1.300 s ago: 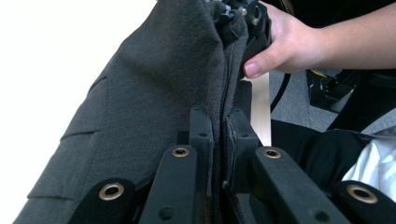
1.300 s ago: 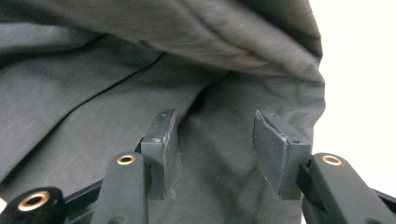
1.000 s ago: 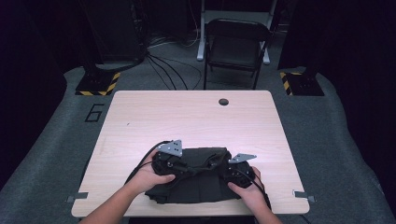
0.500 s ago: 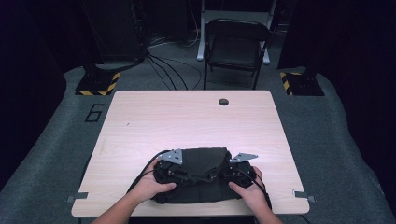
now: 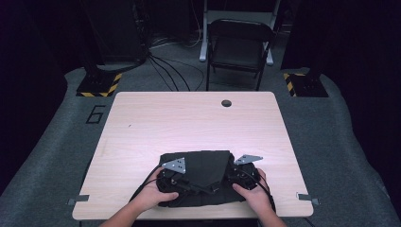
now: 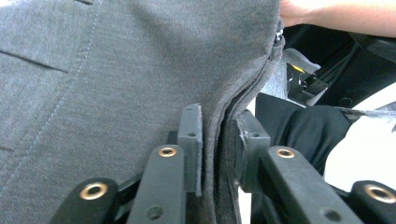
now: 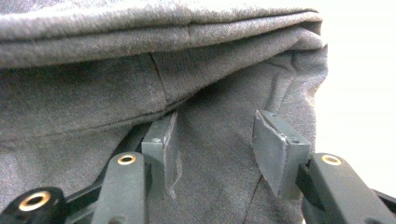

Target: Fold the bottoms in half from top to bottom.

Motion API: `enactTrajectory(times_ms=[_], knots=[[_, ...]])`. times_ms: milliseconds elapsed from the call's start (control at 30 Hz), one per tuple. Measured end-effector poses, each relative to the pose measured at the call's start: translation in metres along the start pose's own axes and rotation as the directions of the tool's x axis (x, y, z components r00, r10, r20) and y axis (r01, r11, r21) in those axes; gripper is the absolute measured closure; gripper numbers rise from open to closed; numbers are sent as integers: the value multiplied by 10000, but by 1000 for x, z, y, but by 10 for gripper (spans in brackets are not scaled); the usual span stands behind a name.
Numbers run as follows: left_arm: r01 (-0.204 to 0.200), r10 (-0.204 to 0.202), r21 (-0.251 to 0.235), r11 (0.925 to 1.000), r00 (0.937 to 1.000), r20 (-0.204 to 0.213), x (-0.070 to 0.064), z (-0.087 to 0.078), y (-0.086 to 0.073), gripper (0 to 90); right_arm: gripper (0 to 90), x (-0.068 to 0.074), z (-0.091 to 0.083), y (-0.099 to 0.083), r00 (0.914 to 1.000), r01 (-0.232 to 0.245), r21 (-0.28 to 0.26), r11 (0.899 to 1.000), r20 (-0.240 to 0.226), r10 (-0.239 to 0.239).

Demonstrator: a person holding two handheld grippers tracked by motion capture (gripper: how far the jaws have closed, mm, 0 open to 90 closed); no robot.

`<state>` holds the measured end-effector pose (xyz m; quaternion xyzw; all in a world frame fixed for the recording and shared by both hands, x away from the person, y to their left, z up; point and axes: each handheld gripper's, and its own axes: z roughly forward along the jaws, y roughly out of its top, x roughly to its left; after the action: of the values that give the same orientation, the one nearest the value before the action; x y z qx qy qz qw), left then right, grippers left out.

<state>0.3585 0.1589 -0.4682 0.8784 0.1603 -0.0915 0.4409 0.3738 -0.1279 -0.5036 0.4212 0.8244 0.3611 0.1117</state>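
A dark grey folded garment lies on the wooden table near its front edge. My left gripper rests at the garment's left side, held by the person's left hand. In the left gripper view the left gripper is shut on a thick edge of the garment. My right gripper sits at the garment's right side. In the right gripper view the right gripper stands open, its jaws spread over the garment below a folded seam, with no cloth pinched between them.
A round cable hole sits near the table's far edge. Behind the table stands a black folding chair. Striped stand bases and loose cables lie on the floor. A forearm crosses the top right of the left gripper view.
My left gripper has drawn back toward the front edge with the cloth, and the garment now lies flatter. The right gripper has barely moved.
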Motion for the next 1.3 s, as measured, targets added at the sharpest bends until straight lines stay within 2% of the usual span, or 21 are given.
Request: enactTrajectory(times_ms=[100, 167, 233, 300, 333, 433, 500, 533, 567, 600, 733, 800, 900, 933, 967, 1033, 1133, 1200, 1233, 1267, 1300], knots=[[-72, 72, -7, 10000, 9999, -79, -3, -3, 1, 675, 500, 0, -1, 1, 9999, 122, -68, 9999, -36, -122], [-219, 219, -46, 9997, 9997, -106, -6, -9, 4, 633, 500, 1, -3, 2, 10000, 17, 9, 10000, -11, -17], [-213, 210, -260, 9994, 9997, -151, -8, -17, 6, 594, 500, 1, -3, 2, 10000, -4, -29, 10000, -37, 4], [-133, 123, -636, 9979, 9998, -156, -7, -27, 8, 549, 500, 0, -3, 2, 9999, 171, -108, 9998, 15, -171], [-117, 100, -731, 9973, 9997, -238, -6, -31, 9, 534, 500, 1, -3, 1, 9998, 191, -86, 9998, 44, -191], [47, -145, -988, 9951, 9950, -992, 0, -42, 10, 508, 499, 2, -5, 2, 9999, 128, -48, 9999, 23, -128], [249, -441, -1119, 9934, 9841, -1721, 8, -48, 8, 489, 499, 1, -7, 2, 10000, 89, -42, 10000, 6, -89], [364, -626, -1195, 9922, 9727, -2234, 14, -49, 6, 475, 499, 0, -8, 3, 9999, 155, -69, 9999, 14, -154], [570, -872, -1244, 9906, 9634, -2535, 19, -50, 3, 459, 499, 0, -9, 3, 9999, 143, -127, 9998, -20, -143], [731, -1058, -1274, 9891, 9563, -2725, 23, -48, -1, 452, 499, -1, -11, 3, 9999, 103, -114, 9999, -15, -103], [1103, -1314, -837, 9904, 9392, -3172, 35, -36, -19, 437, 498, -4, -19, 1, 9999, -137, -297, 9995, -51, 135], [1178, -1353, -745, 9902, 9404, -3120, 36, -32, -25, 434, 498, -7, -24, 1, 9998, -186, -468, 9987, -53, 183], [1019, -1217, -773, 9918, 9376, -3257, 36, -29, -30, 424, 498, -13, -35, 3, 9994, -343, -736, 9967, 16, 345], [952, -1167, -799, 9922, 9348, -3356, 35, -28, -30, 418, 498, -14, -39, 5, 9993, -375, -819, 9959, 39, 380], [921, -1116, -742, 9930, 9368, -3315, 36, -28, -30, 412, 498, -15, -42, 8, 9991, -410, -935, 9948, 35, 415], [956, -1158, -768, 9925, 9366, -3307, 36, -27, -32, 410, 497, -13, -47, 14, 9992, -391, -1101, 9932, 41, 398], [878, -1120, -850, 9925, 9320, -3448, 36, -26, -35, 410, 485, -2, -51, 24, 9997, -39, -1340, 9910, -235, 7], [885, -1167, -967, 9914, 9318, -3438, 36, -25, -38, 410, 482, 12, -49, 29, 9978, 307, -1353, 9903, -535, -382], [884, -1152, -937, 9917, 9342, -3376, 37, -26, -39, 410, 480, 16, -47, 30, 9968, 439, -1320, 9903, -610, -523], [890, -1160, -946, 9915, 9339, -3381, 37, -26, -39, 410, 480, 24, -44, 30, 9935, 700, -1287, 9892, -800, -808], [935, -1199, -929, 9913, 9324, -3409, 37, -27, -40, 409, 479, 28, -42, 30, 9921, 744, -1226, 9897, -914, -859]])
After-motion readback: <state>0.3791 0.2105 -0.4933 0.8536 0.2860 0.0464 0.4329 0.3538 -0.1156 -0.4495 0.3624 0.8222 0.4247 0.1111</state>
